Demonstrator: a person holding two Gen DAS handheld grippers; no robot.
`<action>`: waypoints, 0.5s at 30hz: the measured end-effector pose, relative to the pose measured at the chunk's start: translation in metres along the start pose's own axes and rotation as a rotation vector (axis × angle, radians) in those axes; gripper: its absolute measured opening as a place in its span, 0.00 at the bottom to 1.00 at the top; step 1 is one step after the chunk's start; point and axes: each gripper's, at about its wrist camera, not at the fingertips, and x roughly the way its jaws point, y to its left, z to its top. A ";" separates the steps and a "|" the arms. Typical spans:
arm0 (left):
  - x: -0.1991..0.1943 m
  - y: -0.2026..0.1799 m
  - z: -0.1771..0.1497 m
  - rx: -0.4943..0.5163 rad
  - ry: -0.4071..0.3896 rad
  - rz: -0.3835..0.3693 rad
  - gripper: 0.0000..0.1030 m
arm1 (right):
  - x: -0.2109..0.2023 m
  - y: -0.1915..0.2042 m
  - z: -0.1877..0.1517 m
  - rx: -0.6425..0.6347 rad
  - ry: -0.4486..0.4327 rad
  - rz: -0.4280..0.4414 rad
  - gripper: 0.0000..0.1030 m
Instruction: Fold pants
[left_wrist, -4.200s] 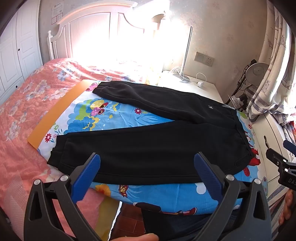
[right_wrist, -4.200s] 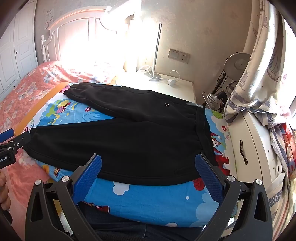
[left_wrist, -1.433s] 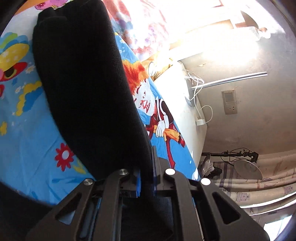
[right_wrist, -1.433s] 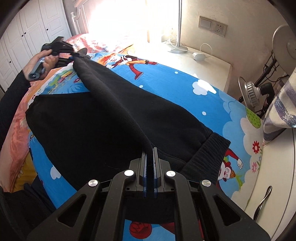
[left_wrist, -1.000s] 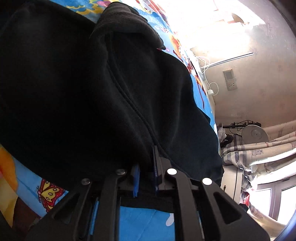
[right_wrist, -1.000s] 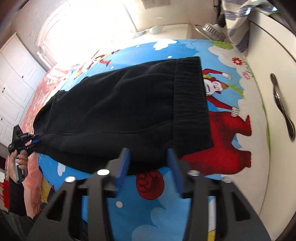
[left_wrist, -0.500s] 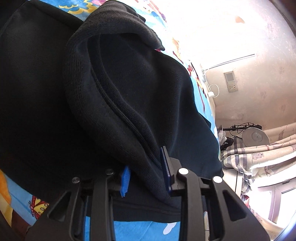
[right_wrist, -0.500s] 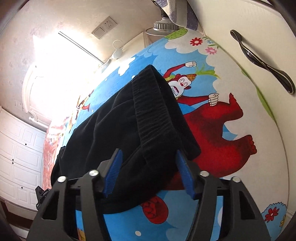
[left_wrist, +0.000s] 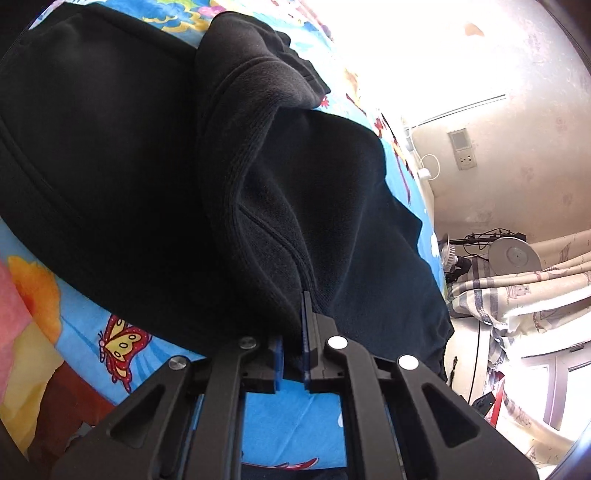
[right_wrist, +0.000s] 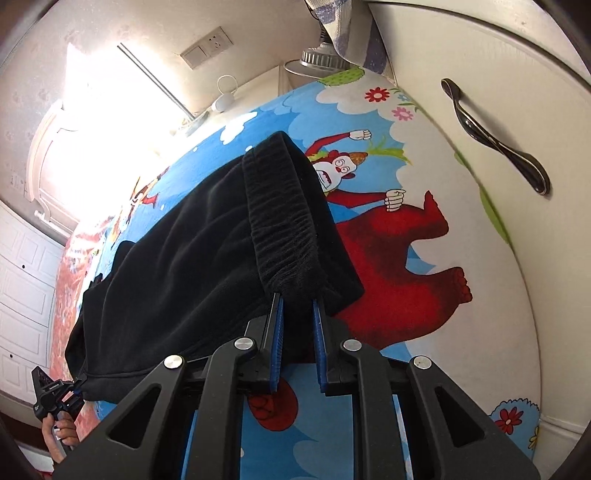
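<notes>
Black fleece pants (left_wrist: 147, 155) lie on a blue cartoon sheet (left_wrist: 291, 417), one leg folded over the other. My left gripper (left_wrist: 293, 328) is shut on the near edge of the leg-cuff end, with a fold of cloth bunched above it. In the right wrist view the pants (right_wrist: 192, 254) stretch away to the left. My right gripper (right_wrist: 297, 306) has closed on the near corner of the ribbed waistband (right_wrist: 284, 221), which fills the narrow gap between its blue pads. The left gripper also shows in the right wrist view (right_wrist: 62, 398) at the far cuff end.
A white cabinet with a dark handle (right_wrist: 498, 136) stands right of the sheet (right_wrist: 424, 258). A white nightstand with a cable (right_wrist: 225, 99), a wall socket (right_wrist: 207, 48), a fan (left_wrist: 513, 254) and curtains (left_wrist: 517, 295) are beyond. Pink floral bedding (left_wrist: 22, 302) borders the sheet.
My left gripper has closed from part open onto the cuff edge. My right gripper has narrowed from wide open onto the waistband corner. The pants lie much as before.
</notes>
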 end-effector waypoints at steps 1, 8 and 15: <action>-0.001 0.001 -0.002 -0.001 -0.001 0.003 0.06 | -0.003 0.000 -0.001 0.001 -0.006 0.003 0.15; 0.002 0.003 -0.008 0.015 0.016 0.055 0.13 | 0.002 0.008 -0.005 -0.057 -0.016 -0.137 0.20; -0.053 -0.041 -0.001 0.323 -0.228 0.337 0.50 | -0.050 0.032 -0.008 -0.113 -0.242 -0.353 0.71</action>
